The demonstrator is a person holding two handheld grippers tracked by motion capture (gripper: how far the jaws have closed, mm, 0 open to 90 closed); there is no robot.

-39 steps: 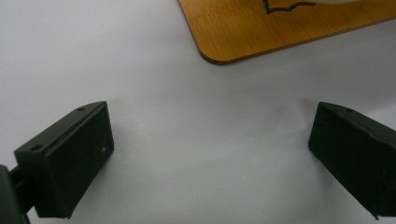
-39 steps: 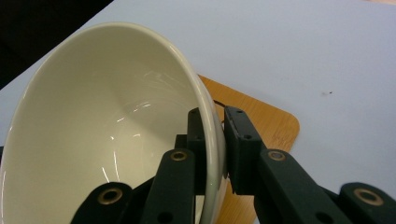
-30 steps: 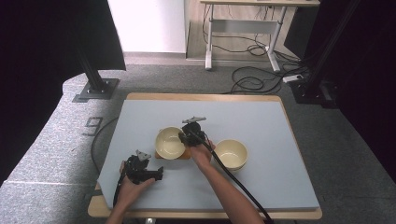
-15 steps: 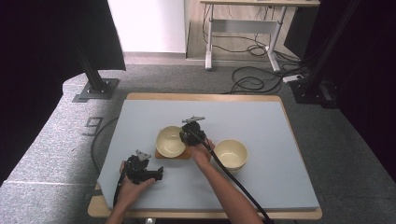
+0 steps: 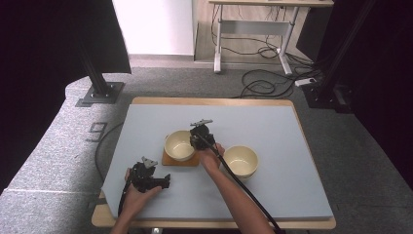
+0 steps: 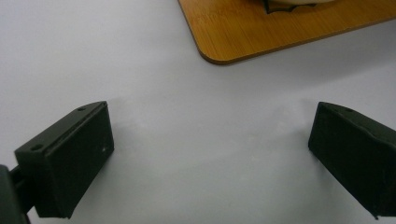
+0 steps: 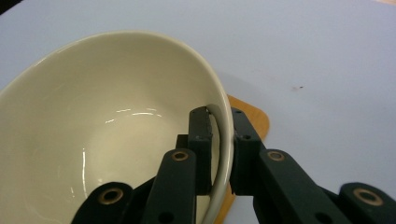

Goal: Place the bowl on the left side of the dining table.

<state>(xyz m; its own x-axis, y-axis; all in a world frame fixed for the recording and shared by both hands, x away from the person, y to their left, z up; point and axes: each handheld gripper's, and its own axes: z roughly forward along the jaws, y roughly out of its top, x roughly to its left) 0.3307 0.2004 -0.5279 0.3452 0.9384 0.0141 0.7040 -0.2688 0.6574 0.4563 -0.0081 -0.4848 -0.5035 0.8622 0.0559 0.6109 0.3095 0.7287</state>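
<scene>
A cream bowl (image 5: 178, 145) sits on a small wooden coaster (image 5: 181, 160) near the middle of the blue-grey mat. My right gripper (image 5: 196, 141) is at the bowl's right side, shut on its rim. In the right gripper view the bowl (image 7: 93, 130) has its rim pinched between the two black jaws of the right gripper (image 7: 223, 140), one inside and one outside, with the coaster (image 7: 256, 122) showing behind. My left gripper (image 5: 164, 182) rests low at the front left of the mat. The left gripper (image 6: 210, 140) is open wide over bare mat, short of the coaster's corner (image 6: 280, 28).
A second cream bowl (image 5: 240, 160) stands directly on the mat (image 5: 272, 131), just right of my right hand. The table's wooden edge (image 5: 214, 101) frames the mat. Cables trail from both grippers toward the front edge. Stands and a desk sit on the floor beyond.
</scene>
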